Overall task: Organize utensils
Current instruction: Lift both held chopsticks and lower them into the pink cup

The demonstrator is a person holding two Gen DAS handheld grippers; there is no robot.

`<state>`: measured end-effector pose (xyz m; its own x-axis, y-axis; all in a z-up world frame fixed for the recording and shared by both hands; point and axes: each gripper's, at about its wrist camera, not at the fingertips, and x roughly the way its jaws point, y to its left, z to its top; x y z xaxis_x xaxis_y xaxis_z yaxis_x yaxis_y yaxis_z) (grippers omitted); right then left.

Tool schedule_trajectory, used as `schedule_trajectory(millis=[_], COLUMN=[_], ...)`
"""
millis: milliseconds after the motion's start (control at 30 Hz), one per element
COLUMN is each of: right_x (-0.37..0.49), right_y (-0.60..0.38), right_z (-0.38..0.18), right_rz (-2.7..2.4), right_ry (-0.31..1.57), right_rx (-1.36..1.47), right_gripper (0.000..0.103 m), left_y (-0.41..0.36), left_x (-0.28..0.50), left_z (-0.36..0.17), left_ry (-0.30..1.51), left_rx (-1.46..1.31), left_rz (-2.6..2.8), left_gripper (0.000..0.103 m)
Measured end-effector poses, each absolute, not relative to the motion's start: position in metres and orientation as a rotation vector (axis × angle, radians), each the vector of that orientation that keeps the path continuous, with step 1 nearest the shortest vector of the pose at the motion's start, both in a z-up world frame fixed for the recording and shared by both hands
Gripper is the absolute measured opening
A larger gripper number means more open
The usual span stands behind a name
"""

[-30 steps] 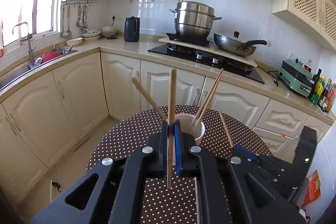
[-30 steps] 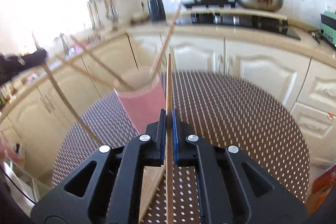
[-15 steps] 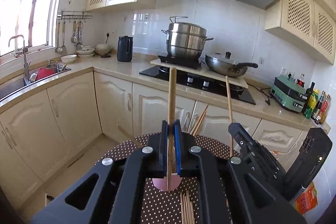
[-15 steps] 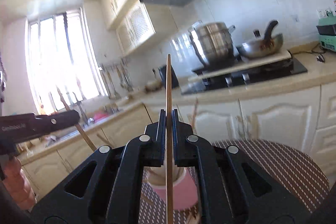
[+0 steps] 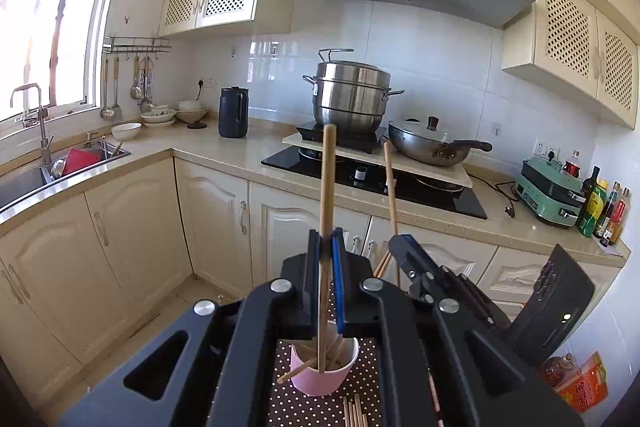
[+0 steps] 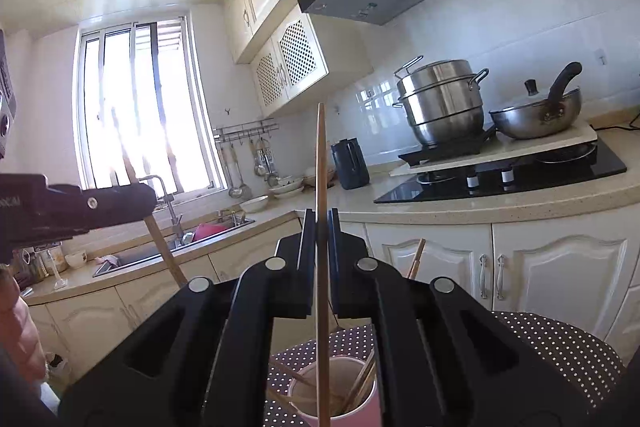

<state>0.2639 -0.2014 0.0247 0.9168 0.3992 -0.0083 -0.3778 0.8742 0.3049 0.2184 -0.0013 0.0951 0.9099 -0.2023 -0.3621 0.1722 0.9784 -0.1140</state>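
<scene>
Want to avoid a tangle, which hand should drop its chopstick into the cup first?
Probably left. The left gripper holds its chopstick with the lower end already inside the cup; the right gripper sits beside and behind.

Pink cup (image 6: 360,415) cut off below
</scene>
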Motion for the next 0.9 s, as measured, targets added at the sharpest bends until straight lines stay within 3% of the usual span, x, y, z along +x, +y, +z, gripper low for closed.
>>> schedule_trajectory(millis=[367, 900], right_x=[0.302, 0.32], right_y=[-0.191, -0.179], right_z=[0.007, -0.037], right_rz=[0.46, 0.44], right_ry=[0.125, 0.205], right_rx=[0.309, 0.242], right_gripper=[0.006, 0.007], left_y=[0.001, 0.006], left_x=[0.243, 0.271], left_z=[0.089, 0.04], left_ry=[0.393, 0.506], left_rx=[-0.092, -0.077], left_rz=[-0.189, -0.211], left_gripper=[0.007, 0.007])
